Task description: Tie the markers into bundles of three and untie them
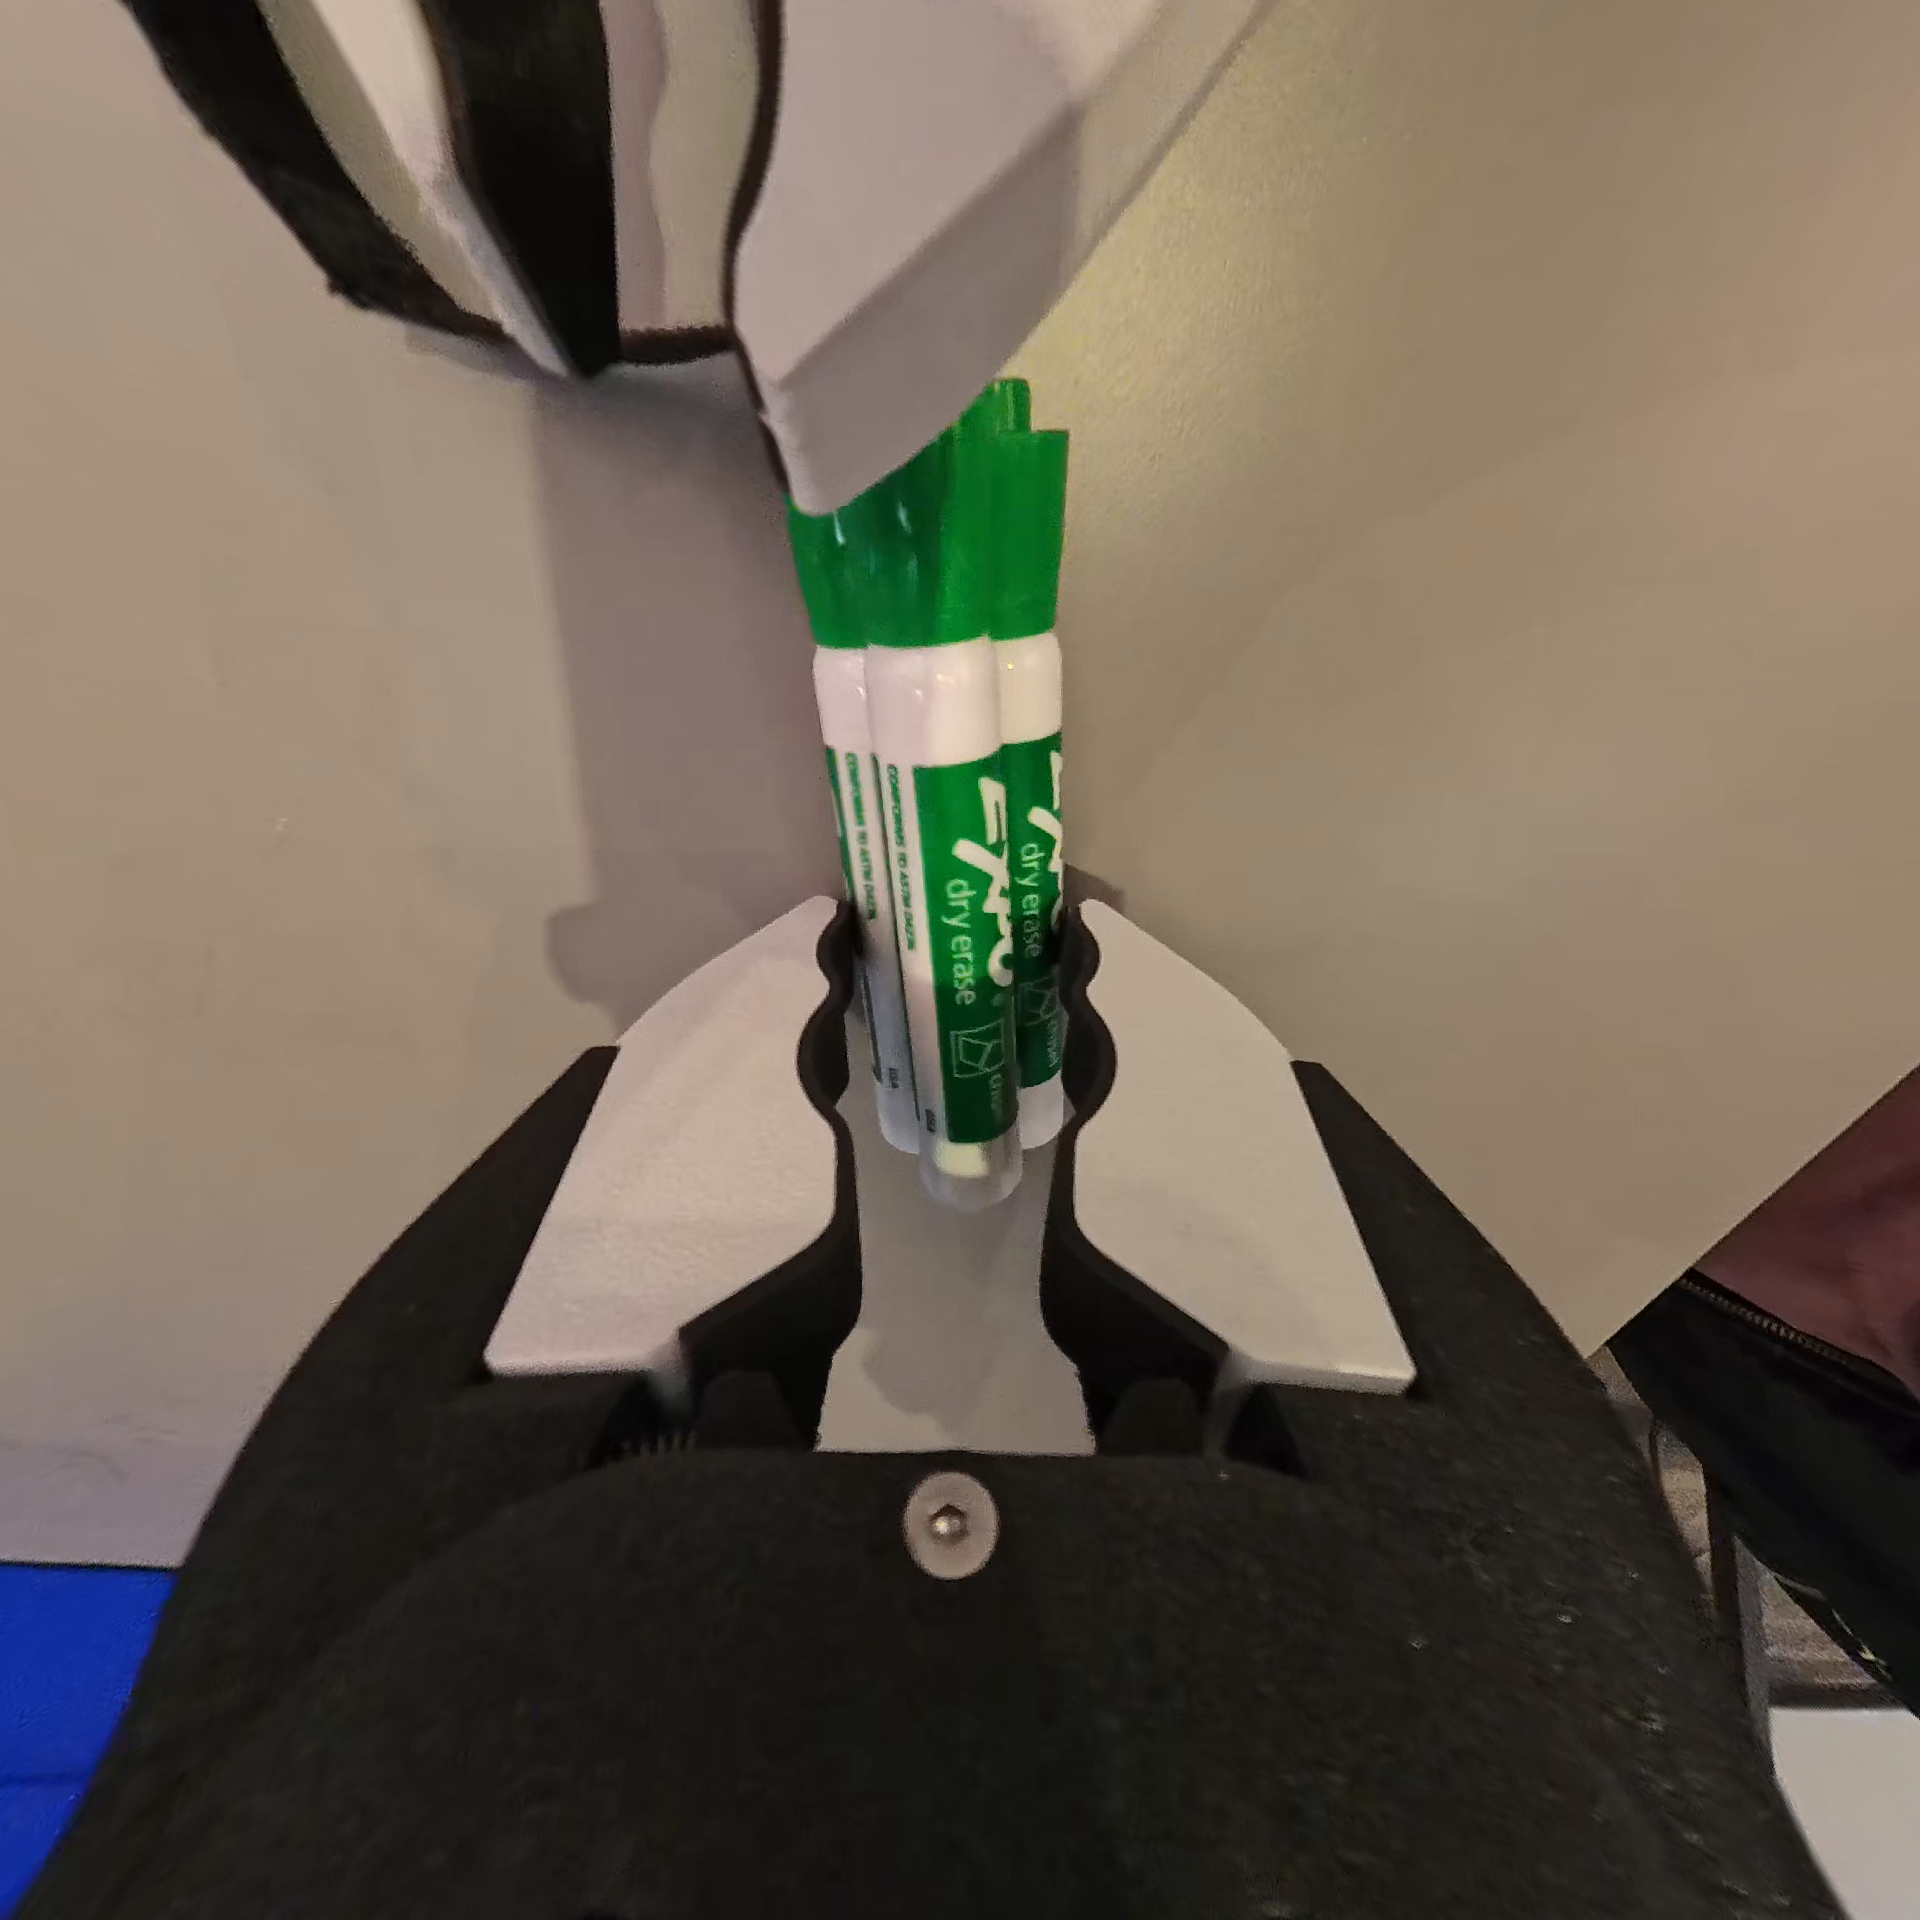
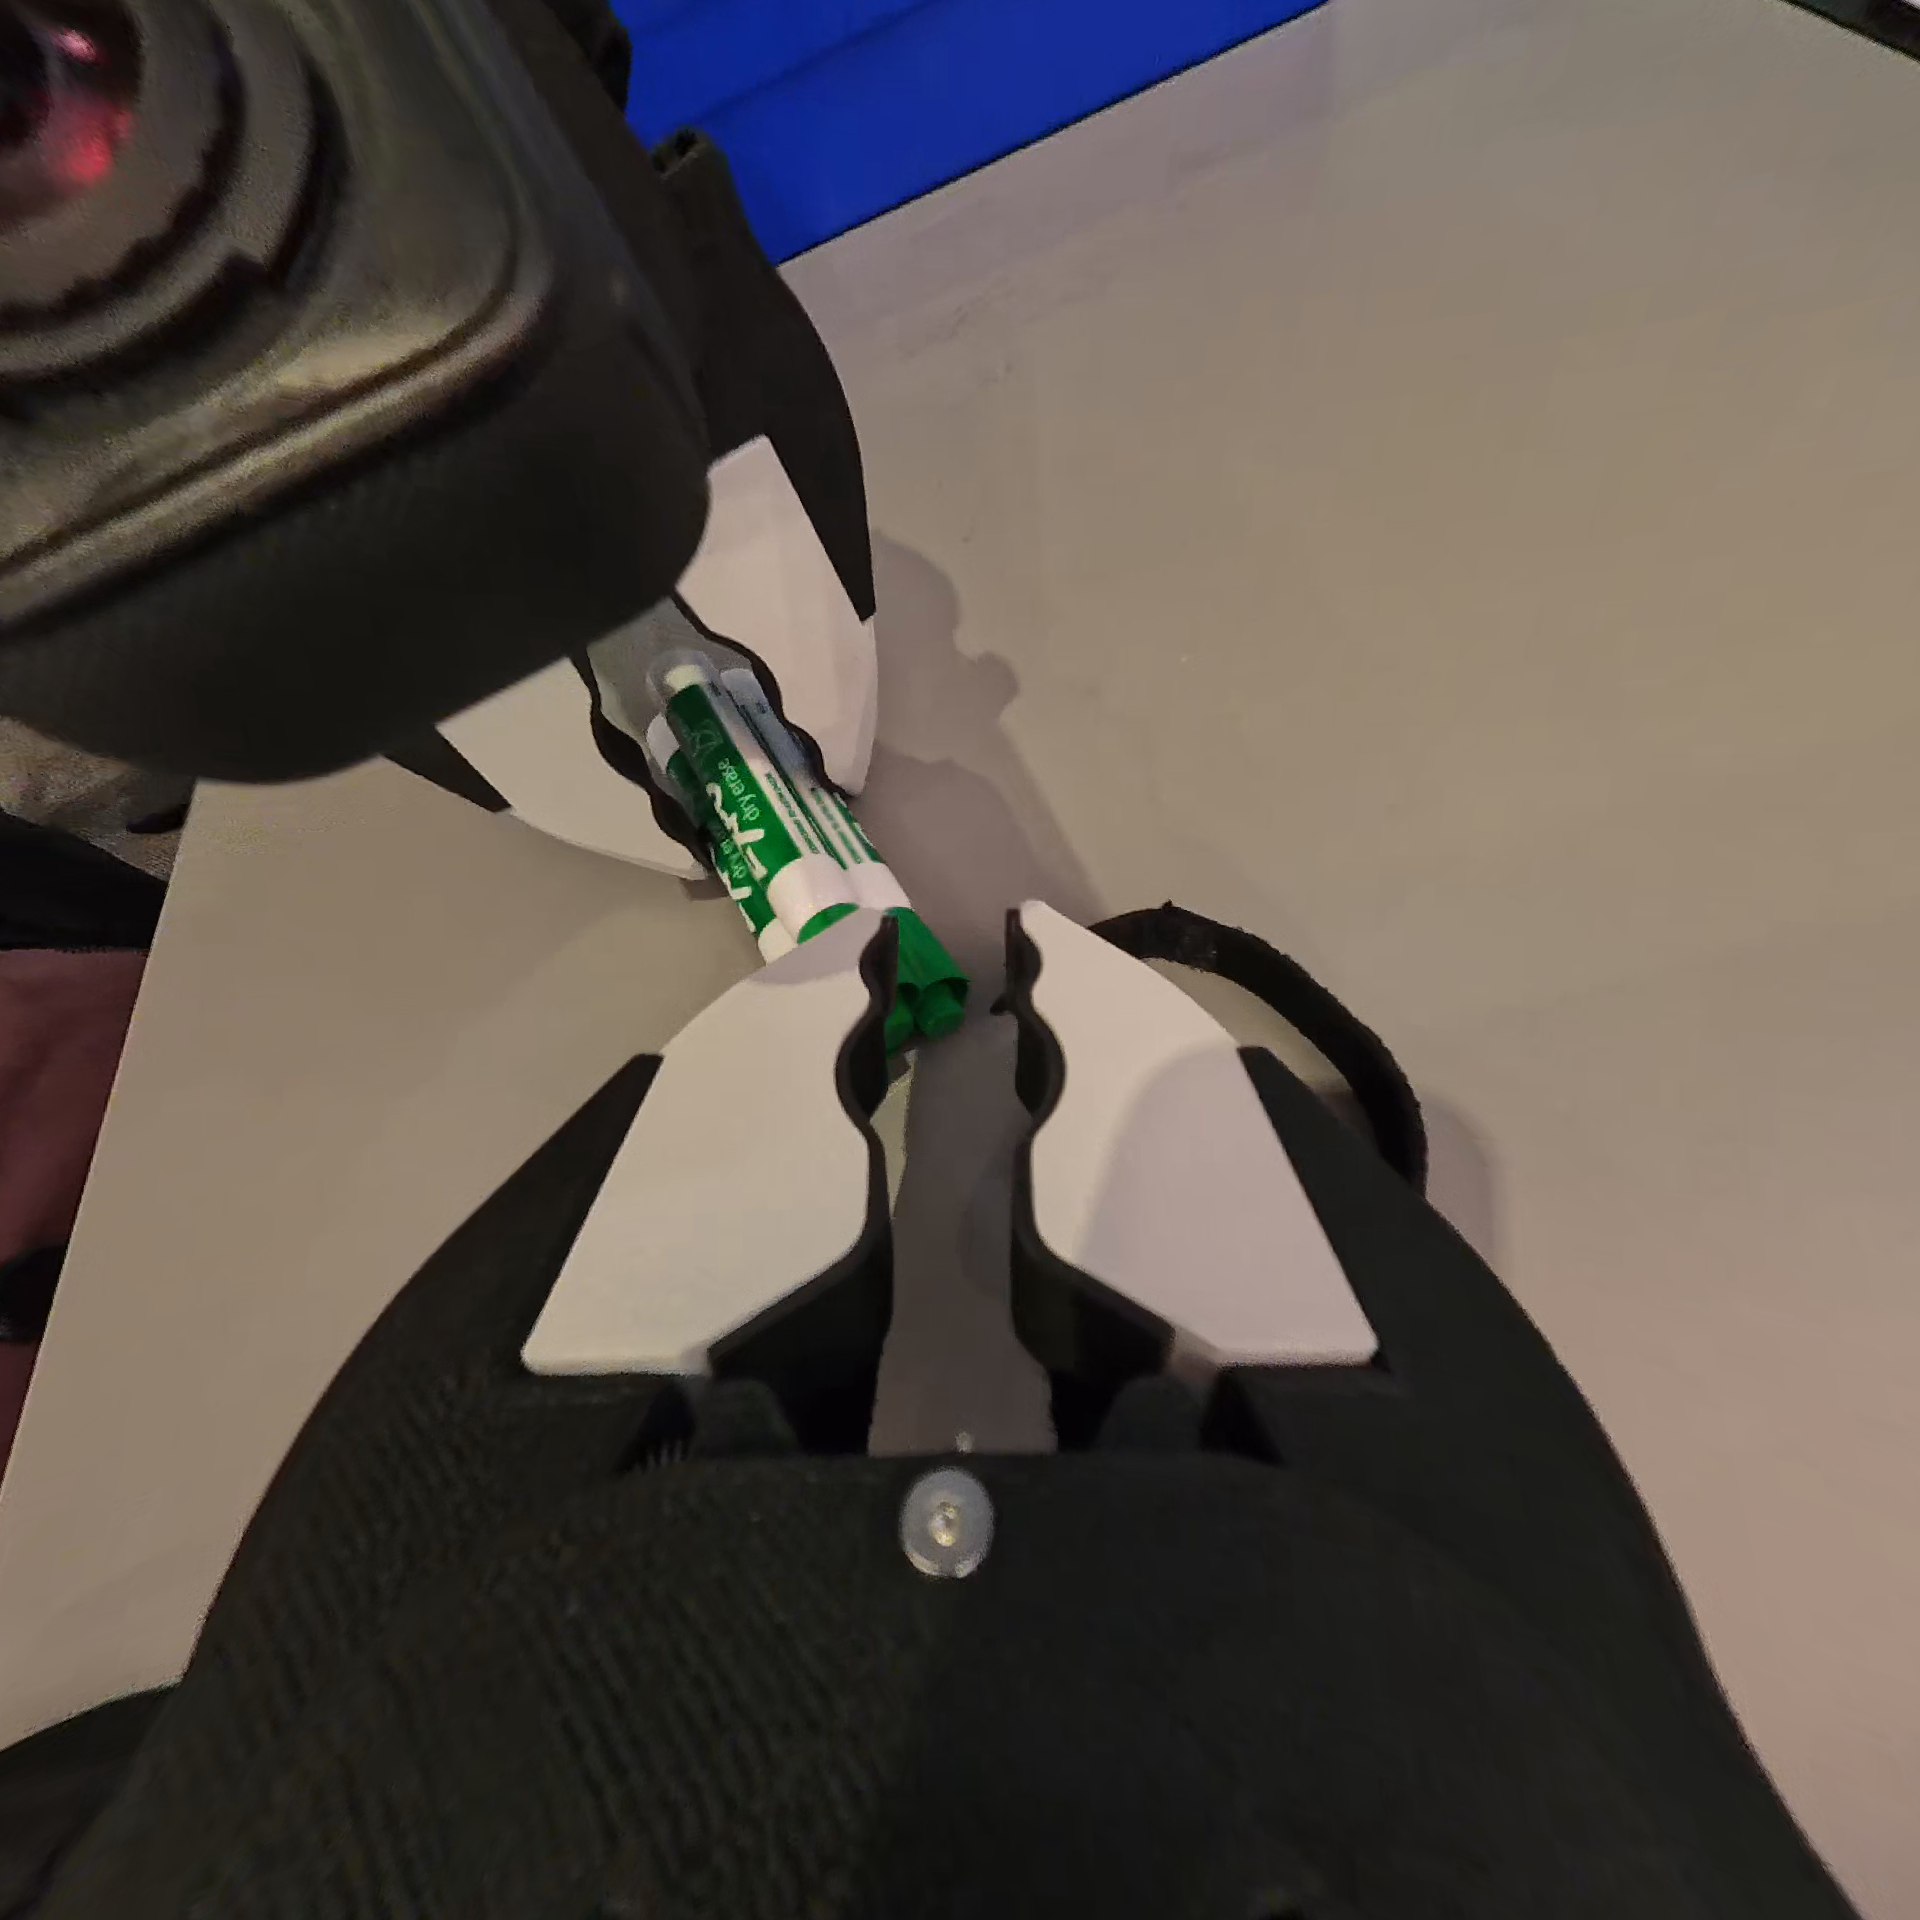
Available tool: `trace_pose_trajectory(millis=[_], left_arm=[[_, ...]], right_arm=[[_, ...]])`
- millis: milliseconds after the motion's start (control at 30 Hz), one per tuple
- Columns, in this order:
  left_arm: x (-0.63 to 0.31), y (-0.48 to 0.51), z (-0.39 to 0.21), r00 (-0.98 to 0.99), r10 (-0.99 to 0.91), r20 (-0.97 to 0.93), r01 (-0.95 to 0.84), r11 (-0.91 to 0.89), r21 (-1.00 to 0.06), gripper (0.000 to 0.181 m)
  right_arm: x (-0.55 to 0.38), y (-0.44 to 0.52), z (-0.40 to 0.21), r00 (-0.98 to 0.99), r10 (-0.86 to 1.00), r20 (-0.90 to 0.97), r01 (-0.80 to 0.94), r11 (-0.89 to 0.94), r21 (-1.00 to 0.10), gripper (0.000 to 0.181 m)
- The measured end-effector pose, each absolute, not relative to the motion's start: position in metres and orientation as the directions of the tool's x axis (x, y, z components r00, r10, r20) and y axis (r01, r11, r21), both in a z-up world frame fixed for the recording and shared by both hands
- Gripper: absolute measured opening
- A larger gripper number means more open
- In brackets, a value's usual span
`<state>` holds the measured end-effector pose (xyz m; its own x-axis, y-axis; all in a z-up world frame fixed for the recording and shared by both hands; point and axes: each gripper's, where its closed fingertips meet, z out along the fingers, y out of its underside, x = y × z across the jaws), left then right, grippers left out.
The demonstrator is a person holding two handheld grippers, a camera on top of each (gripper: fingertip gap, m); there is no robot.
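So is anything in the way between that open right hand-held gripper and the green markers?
Nothing visible. The right hand-held gripper sits open right at the capped ends of the green markers. The left hand-held gripper clamps their other end, and the black strap lies off to the side.

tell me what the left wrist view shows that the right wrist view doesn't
Only the left wrist view shows the left gripper head on, its jaws shut on the barrels of the green markers, with the bundle's flat back ends facing the camera.

Only the right wrist view shows the right gripper with jaws apart and nothing between them, the markers' green caps just beyond its left fingertip, and a blue surface beyond the table edge.

Both show the three markers, the white table and the black strap.
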<state>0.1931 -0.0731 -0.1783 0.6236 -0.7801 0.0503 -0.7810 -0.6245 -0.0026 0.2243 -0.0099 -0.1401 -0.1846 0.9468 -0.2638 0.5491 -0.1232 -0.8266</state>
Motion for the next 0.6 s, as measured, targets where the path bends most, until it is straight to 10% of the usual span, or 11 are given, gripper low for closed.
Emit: trace_pose_trajectory(millis=[600], left_arm=[[0.187,-0.079,-0.180,0.516,-0.856,0.003,-0.853,-0.514,0.087,0.038]], right_arm=[[0.229,-0.038,-0.149,-0.346,0.916,-0.204,0.566,0.030,-0.824,0.049]])
